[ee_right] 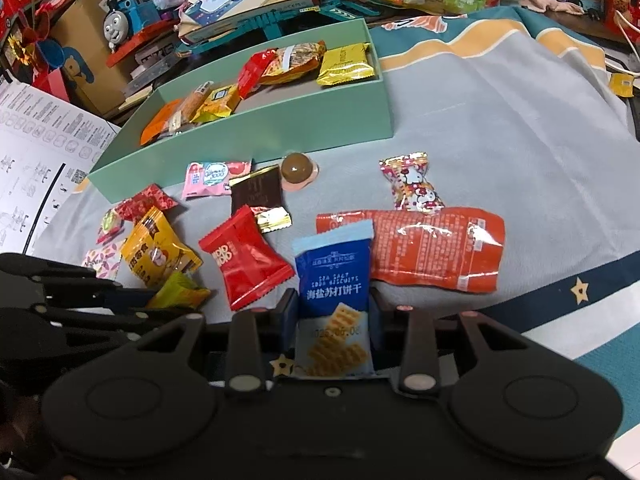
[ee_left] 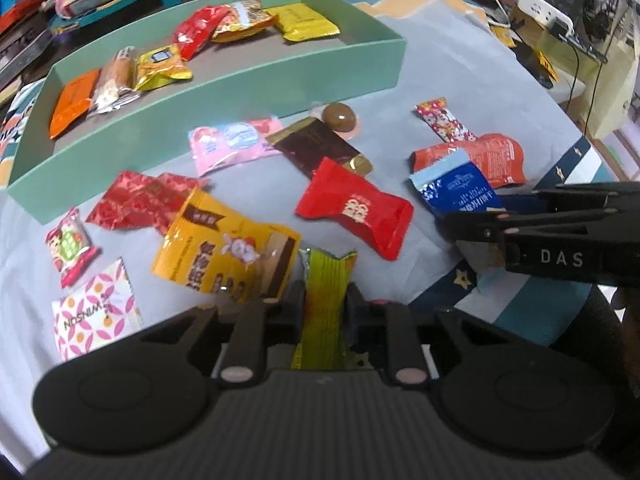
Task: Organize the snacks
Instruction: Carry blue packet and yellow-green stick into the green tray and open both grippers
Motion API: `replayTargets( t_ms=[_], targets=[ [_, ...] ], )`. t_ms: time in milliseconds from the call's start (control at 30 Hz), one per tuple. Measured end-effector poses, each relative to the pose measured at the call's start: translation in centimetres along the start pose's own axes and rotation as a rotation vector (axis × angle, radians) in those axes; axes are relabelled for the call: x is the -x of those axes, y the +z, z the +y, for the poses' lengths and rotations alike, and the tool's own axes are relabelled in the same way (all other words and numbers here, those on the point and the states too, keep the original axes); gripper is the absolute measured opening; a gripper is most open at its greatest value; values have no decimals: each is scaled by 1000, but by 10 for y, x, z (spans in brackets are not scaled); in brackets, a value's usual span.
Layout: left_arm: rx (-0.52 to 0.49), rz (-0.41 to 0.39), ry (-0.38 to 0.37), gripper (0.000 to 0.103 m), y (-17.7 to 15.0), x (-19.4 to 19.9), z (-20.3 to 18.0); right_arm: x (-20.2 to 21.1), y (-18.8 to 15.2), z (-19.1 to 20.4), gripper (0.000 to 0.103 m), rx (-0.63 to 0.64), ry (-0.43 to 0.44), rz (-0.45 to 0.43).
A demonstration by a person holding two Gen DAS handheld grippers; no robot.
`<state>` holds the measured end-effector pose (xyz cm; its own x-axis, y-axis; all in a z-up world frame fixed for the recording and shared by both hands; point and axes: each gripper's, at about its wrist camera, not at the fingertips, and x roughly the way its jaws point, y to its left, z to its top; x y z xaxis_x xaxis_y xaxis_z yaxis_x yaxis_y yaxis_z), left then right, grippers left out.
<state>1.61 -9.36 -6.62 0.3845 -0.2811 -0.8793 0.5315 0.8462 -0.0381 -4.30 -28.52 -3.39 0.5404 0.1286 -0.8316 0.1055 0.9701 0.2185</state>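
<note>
From my left wrist camera, working left to right. At 9 o'clock lies a small pink-and-green candy packet (ee_left: pixel 71 246); below it, at 8 o'clock, a white packet with pink leaf print (ee_left: pixel 96 314). The mint-green tray (ee_left: pixel 248 120) spans 10 to 12 o'clock and holds seven wrapped snacks, orange at its left end, gold at its right. Just left of centre sits a yellow packet (ee_left: pixel 226 250), with a red patterned wrapper (ee_left: pixel 136 200) touching its upper left edge.

My left gripper (ee_left: pixel 324 300) is pinching the yellow-green packet (ee_left: pixel 325 304); both pads press its sides, and its crimped end stands up between them. A plain red pillow packet (ee_left: pixel 356 208) lies at 1 o'clock, apart from it.

Right wrist camera: my right gripper (ee_right: pixel 333 308) has its pads clamped on the blue soda-biscuit packet (ee_right: pixel 334 280), at 6 o'clock from frame centre. The long orange packet (ee_right: pixel 424 250) touches the blue packet's right edge at 3 o'clock. A Hello Kitty candy (ee_right: pixel 412 188) overlaps the orange packet's top edge. A brown jelly cup (ee_right: pixel 298 170) sits just beside the tray's front wall.
</note>
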Motion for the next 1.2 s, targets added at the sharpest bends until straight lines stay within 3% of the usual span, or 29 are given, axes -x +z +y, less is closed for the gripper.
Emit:
replayTargets(
  t_ms=[333, 533, 1000, 1200],
  targets=[
    [67, -46, -11, 19, 9, 20, 15, 8, 6, 0, 33, -62, 35, 17],
    [138, -104, 6, 19, 21, 38, 42, 19, 28, 4, 33, -65, 56, -13],
    [314, -227, 175, 20, 104, 57, 174, -5, 149, 25, 33, -106, 98, -95],
    [369, -207, 203, 20, 134, 30, 209, -49, 197, 22, 33, -146, 62, -77]
  ],
)
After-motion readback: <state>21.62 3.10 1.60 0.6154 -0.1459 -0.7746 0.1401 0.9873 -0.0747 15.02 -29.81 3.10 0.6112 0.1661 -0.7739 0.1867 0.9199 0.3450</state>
